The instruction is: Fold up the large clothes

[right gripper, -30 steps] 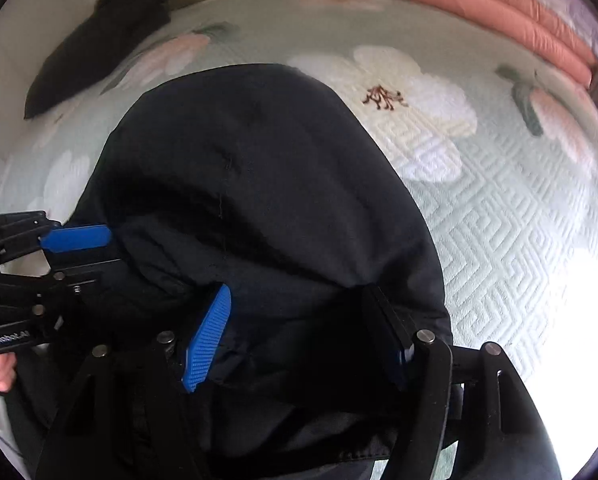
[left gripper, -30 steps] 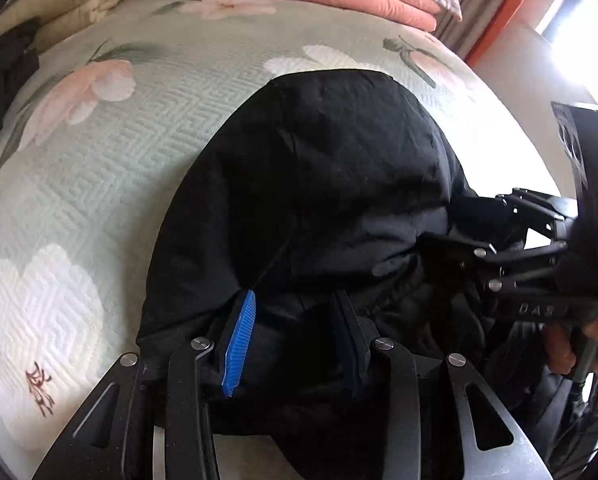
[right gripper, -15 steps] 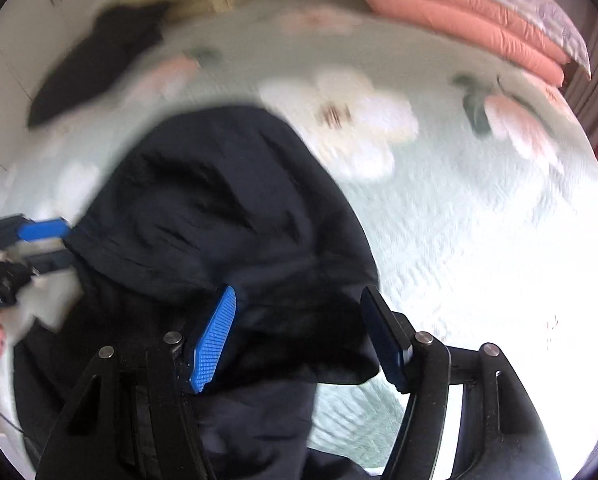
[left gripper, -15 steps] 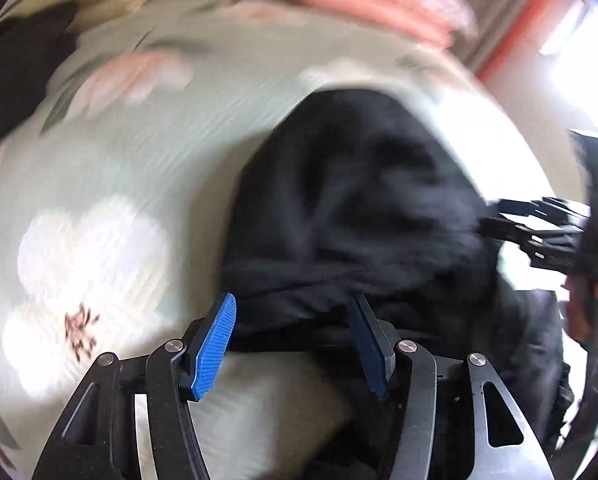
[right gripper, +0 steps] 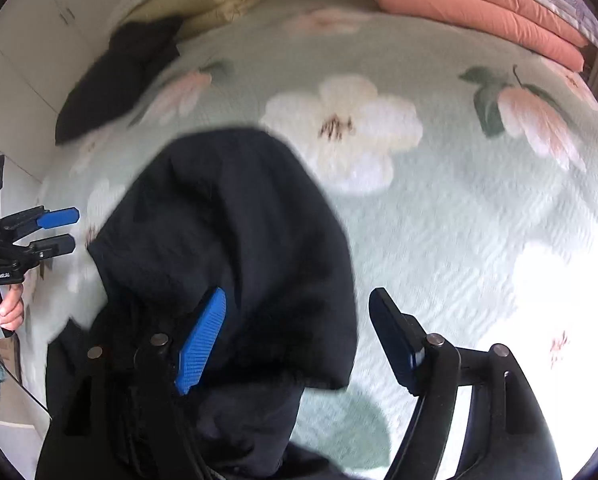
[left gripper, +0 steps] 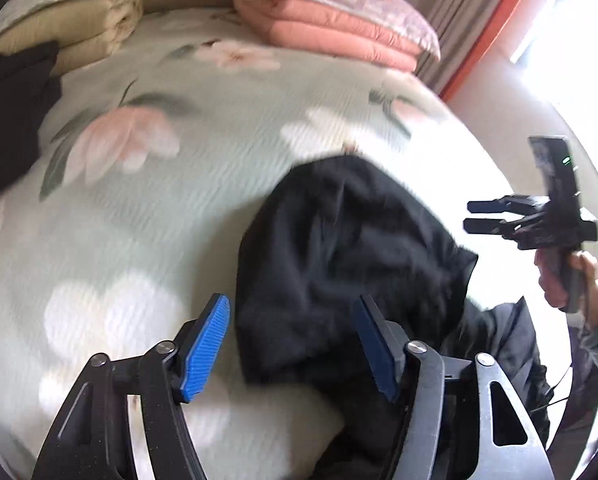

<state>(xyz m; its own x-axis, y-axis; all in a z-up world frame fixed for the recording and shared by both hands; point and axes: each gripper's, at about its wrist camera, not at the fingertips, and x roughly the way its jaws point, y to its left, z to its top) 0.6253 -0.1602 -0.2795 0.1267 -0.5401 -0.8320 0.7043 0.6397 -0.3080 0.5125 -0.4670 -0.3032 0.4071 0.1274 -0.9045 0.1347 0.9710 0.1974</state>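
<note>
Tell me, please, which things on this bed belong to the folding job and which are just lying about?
Job: black garment, left gripper, right gripper.
Lying about: pink quilt, beige bedding, other dark cloth, floral bedspread.

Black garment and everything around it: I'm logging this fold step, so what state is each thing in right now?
black garment: bunched on the bedspread, held by neither gripper
left hand-held gripper: open, above the garment's near edge
right hand-held gripper: open, empty
pink quilt: folded, at the bed's far end
beige quilt: folded, stacked
floral bedspread: spread flat
</note>
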